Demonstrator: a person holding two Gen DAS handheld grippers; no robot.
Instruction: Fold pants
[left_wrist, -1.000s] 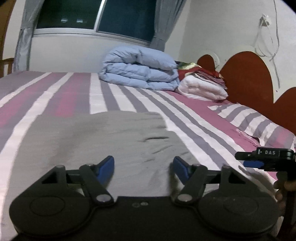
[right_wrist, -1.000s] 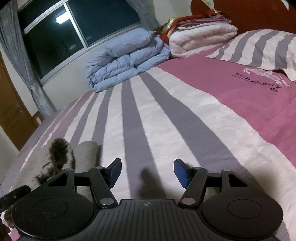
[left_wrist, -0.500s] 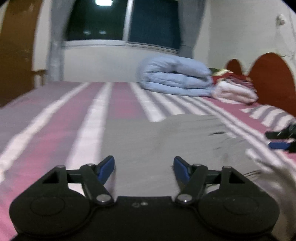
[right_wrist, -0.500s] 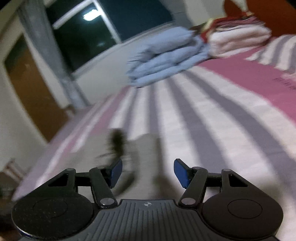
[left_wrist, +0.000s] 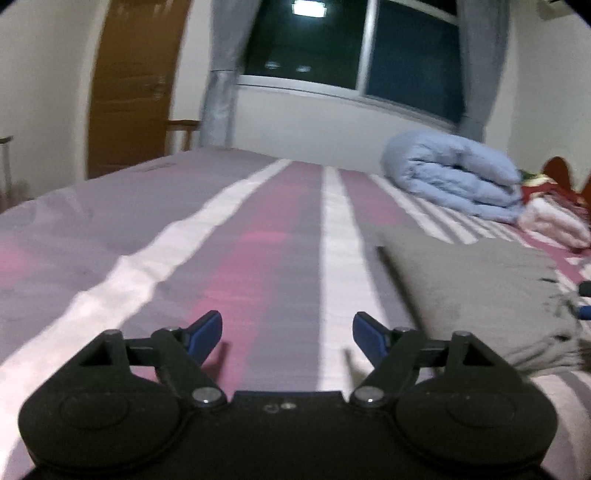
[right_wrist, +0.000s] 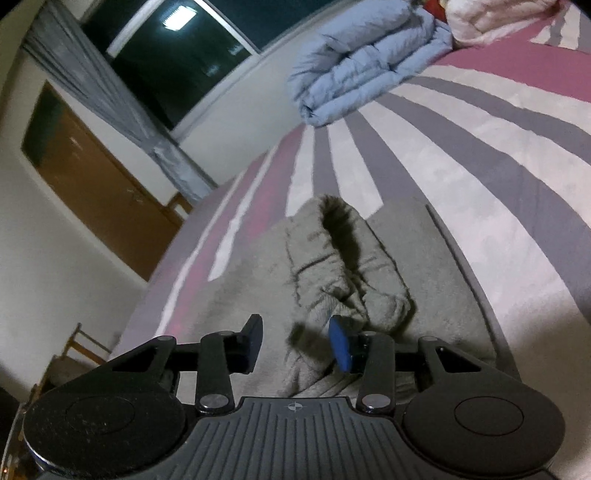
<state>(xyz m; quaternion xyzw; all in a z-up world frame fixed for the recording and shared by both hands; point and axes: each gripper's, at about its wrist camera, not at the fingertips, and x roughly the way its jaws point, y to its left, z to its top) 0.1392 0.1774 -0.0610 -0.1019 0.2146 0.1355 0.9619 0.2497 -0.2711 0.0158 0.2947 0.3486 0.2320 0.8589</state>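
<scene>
The grey pants (left_wrist: 472, 291) lie flat on the striped bed, to the right of my left gripper (left_wrist: 287, 332), which is open and empty over bare bedspread. In the right wrist view the pants (right_wrist: 258, 280) spread below my right gripper (right_wrist: 295, 341), with a rumpled, bunched fold (right_wrist: 343, 266) running away from the fingers. The right jaws are partly closed with a gap; bunched cloth lies between and below them, and no grip is visible.
The pink, grey and white striped bedspread (left_wrist: 258, 240) covers the bed. A folded blue duvet (left_wrist: 454, 173) and folded blankets (left_wrist: 554, 221) sit at the far end. A window, curtains and a brown door (left_wrist: 129, 92) stand behind.
My left gripper has swung left, off the pants onto bare bedspread. My right gripper has swung left over the pants' bunched fold and its jaws have narrowed.
</scene>
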